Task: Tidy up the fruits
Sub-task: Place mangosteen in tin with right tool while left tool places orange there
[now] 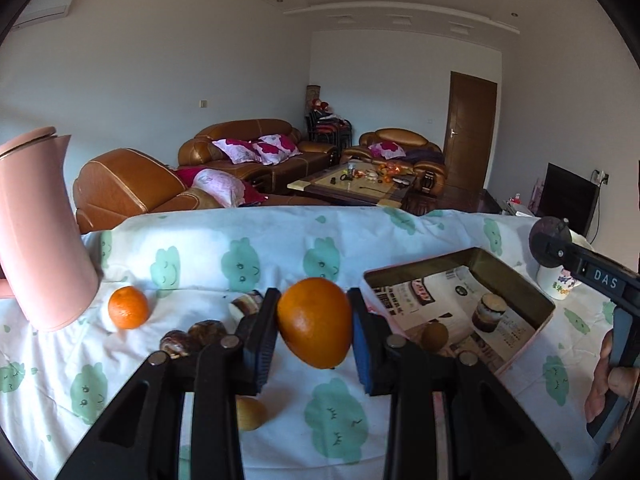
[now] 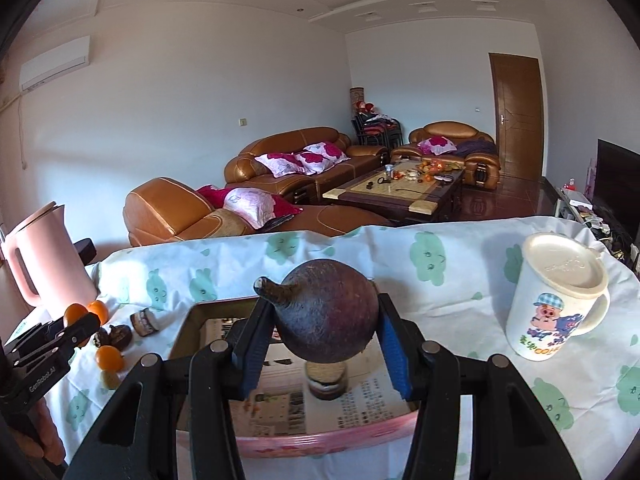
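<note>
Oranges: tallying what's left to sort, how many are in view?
3: one round orange fruit in the left tongs, one beside the pink kettle, one nearer on the cloth. Tongs may hide more.

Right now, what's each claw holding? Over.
Left gripper shut on orange. Right gripper shut on dark round fruit, above tray. Nothing blocking.

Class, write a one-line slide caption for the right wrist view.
Right gripper holds a dark round fruit above the paper-lined pink tray, beside a lidded cartoon mug.
</note>
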`<state>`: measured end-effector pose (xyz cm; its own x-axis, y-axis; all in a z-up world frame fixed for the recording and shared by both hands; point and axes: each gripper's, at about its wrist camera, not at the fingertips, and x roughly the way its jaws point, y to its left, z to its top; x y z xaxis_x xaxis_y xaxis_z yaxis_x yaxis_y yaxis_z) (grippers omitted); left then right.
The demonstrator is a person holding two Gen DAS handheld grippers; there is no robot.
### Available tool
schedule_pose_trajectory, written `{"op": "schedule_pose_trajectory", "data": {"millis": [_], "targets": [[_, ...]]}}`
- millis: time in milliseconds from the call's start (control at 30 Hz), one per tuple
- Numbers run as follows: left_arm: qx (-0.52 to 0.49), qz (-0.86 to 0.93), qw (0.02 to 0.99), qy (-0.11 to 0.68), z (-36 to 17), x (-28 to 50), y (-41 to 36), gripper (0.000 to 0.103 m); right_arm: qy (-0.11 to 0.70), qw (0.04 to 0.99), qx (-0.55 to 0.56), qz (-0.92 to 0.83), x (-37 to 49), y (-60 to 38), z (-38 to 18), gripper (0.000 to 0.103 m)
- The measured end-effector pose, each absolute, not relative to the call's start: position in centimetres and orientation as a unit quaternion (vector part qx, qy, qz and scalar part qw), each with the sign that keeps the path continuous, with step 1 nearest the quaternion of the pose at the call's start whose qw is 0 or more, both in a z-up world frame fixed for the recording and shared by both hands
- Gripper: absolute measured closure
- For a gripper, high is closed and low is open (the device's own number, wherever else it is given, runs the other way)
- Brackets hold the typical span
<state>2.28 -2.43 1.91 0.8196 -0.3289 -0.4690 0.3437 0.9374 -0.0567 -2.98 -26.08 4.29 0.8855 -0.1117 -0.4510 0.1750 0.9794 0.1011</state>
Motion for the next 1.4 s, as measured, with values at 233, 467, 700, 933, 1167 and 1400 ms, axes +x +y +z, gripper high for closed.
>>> {"op": "schedule_pose_trajectory", "data": {"millis": [233, 467, 700, 933, 1167, 1400], "targets": [[0.03, -0.218, 0.943, 0.25, 1.7, 2.3, -8.7, 0.068, 0.237, 0.963, 0.083, -0.094, -2.5, -29.4, 3.8, 0.051], [0.037, -0.233, 0.932, 0.275, 1.0, 2.7, -13.3, 0.068, 0.258, 0.961, 0.062, -0.079, -1.0, -28.8, 2.9, 0.051], [0.046, -0.216, 0.928, 0.3, 0.2, 3.7, -15.7, 0.068, 0.275, 0.957, 0.065, -0.063, 0.4, -28.4, 2.0, 0.051], [0.061, -0.195, 0.927, 0.314, -0.6, 4.3, -16.2, 0.068, 0.304, 0.949, 0.069, -0.041, 2.3, -28.4, 0.6, 0.05], [0.058, -0.179, 0.925, 0.331, -1.1, 4.8, -15.9, 0.066, 0.322, 0.943, 0.081, -0.007, 3.0, -27.9, -0.2, 0.05], [0.061, -0.156, 0.952, 0.257, 0.5, 2.3, -15.3, 0.008, 0.282, 0.956, 0.074, -0.007, 1.6, -27.3, 1.1, 0.03]]}}
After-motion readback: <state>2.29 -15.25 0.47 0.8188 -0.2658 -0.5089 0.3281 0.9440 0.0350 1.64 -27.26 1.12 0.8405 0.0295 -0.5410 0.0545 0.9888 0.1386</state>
